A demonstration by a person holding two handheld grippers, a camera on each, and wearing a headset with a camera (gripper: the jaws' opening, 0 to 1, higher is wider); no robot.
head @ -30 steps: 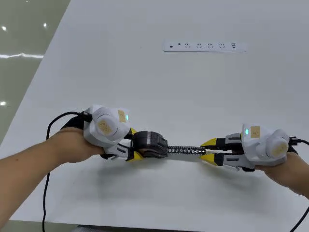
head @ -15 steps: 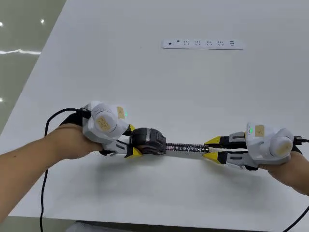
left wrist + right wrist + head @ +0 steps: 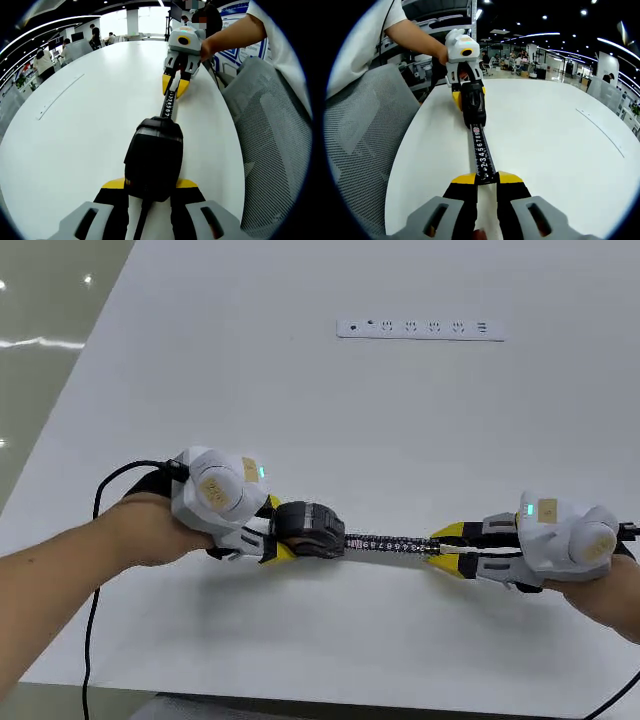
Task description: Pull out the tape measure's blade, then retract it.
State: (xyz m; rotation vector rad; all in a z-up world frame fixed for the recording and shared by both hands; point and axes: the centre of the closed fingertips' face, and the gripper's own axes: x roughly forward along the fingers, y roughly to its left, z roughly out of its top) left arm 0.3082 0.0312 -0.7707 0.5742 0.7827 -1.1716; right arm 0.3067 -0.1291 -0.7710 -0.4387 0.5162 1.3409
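Farther right now, the right tongs have drawn more of the black numbered blade out, jaws pinched on its tip. Opposite, the left tongs clamp the boxy dark tape measure over the smooth white worktop. Beyond lies a flat white power strip.

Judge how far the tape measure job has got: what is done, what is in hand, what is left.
Done: the left gripper is shut on the case, the right gripper on the tip of the blade, and a short stretch of it is out between them. In hand: the pull-out, both grips closed. Left: probably more pulling, then letting the blade retract fully.
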